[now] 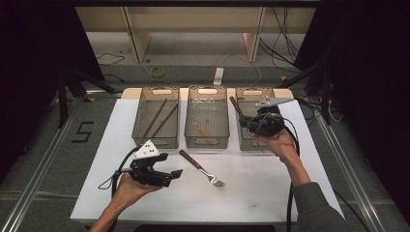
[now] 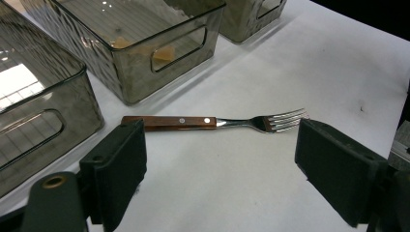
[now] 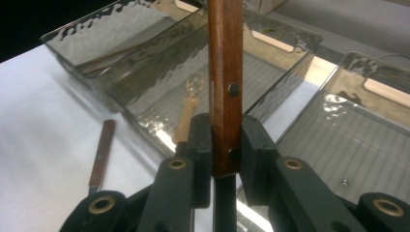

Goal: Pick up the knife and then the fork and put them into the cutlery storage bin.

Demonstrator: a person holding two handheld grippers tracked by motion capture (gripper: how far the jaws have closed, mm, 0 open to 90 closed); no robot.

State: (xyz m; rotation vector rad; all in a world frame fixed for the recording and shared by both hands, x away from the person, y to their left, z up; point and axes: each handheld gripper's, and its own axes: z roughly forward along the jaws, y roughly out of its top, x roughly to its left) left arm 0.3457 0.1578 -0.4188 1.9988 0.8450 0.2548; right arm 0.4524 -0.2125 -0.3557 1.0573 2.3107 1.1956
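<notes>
One marking is legible: a black figure "5" (image 1: 82, 131), apparently laid in dark tape, on the grey floor to the left of the white table (image 1: 111, 159). No other lettering, label, brand or number can be read anywhere.

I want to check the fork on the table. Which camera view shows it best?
The left gripper view: the fork lies whole and close on the white table, wooden handle and tines sharp, ahead of the open left gripper. The high view shows it small; the right gripper view shows its handle.
</notes>
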